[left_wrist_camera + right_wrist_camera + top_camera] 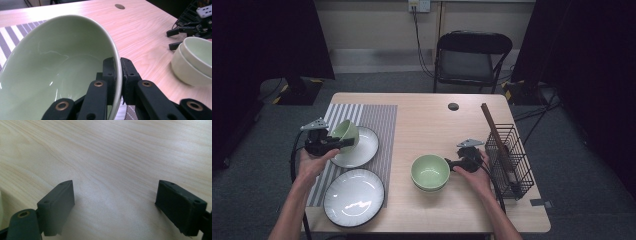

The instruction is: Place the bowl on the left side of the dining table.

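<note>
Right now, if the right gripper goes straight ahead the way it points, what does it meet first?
Probably the stacked green bowls. The right gripper is open and empty, pointing left just beside their rim; its own view shows bare table between the jaws. Height is hard to judge.

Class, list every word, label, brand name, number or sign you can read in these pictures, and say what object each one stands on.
None: no readable text on the pale green ceramic bowl, the stacked green bowls, the white round plates, the striped grey placemat, the light wooden table or the black wire rack.
The wall socket plate is too small to read.
</note>
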